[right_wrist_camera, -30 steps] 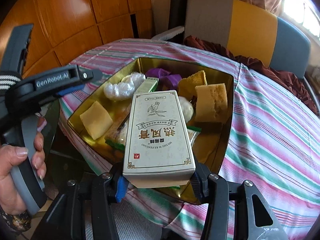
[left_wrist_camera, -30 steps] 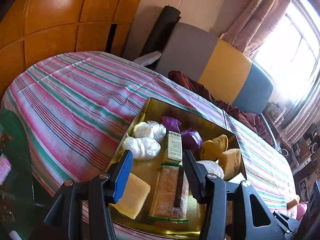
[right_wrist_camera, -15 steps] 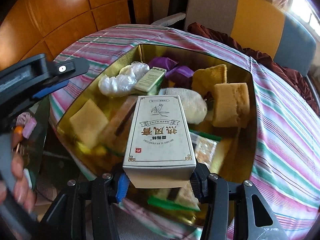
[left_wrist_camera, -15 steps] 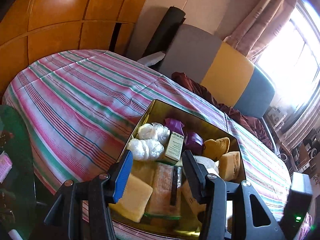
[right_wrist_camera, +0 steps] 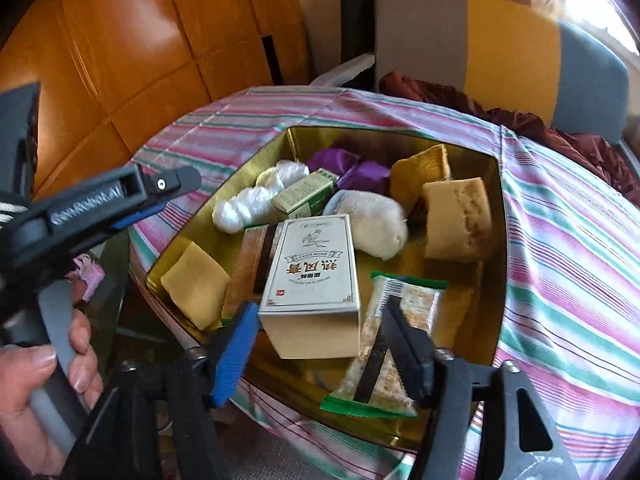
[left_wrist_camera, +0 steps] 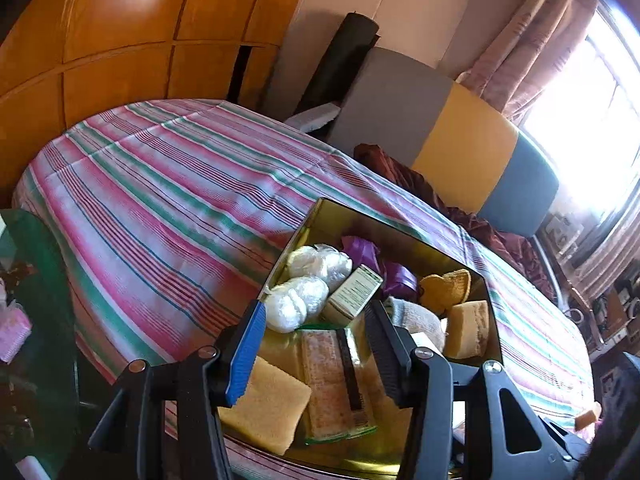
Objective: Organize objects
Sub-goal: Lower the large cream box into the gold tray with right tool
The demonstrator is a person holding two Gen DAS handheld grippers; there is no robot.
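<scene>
Right wrist view, and we're over the striped tablecloth [right_wrist_camera: 568, 264], pink and green, with the big gold tin [right_wrist_camera: 498, 240] sitting on it, packed full. White box [right_wrist_camera: 312, 276] with printed characters is lying in the tin, across the middle, its near end just ahead of the right gripper [right_wrist_camera: 320, 312]. Those jaws stand apart. The black pad is clear of the box, green-edged cracker packet [right_wrist_camera: 394, 344] showing in the gap; whether the blue pad touches the box corner, I can't tell. No squeeze on it.

Left gripper [left_wrist_camera: 314, 312] hangs over the tin's near end, jaws parted, nothing between the pads, a person's hand [right_wrist_camera: 40, 380] on its handle.

Round the box: tan sponge block [right_wrist_camera: 456, 224] at the right, flat yellow sponge [right_wrist_camera: 196, 284] on the left, white bundle [right_wrist_camera: 376, 224] behind, small green carton [right_wrist_camera: 304, 198] at the back.
</scene>
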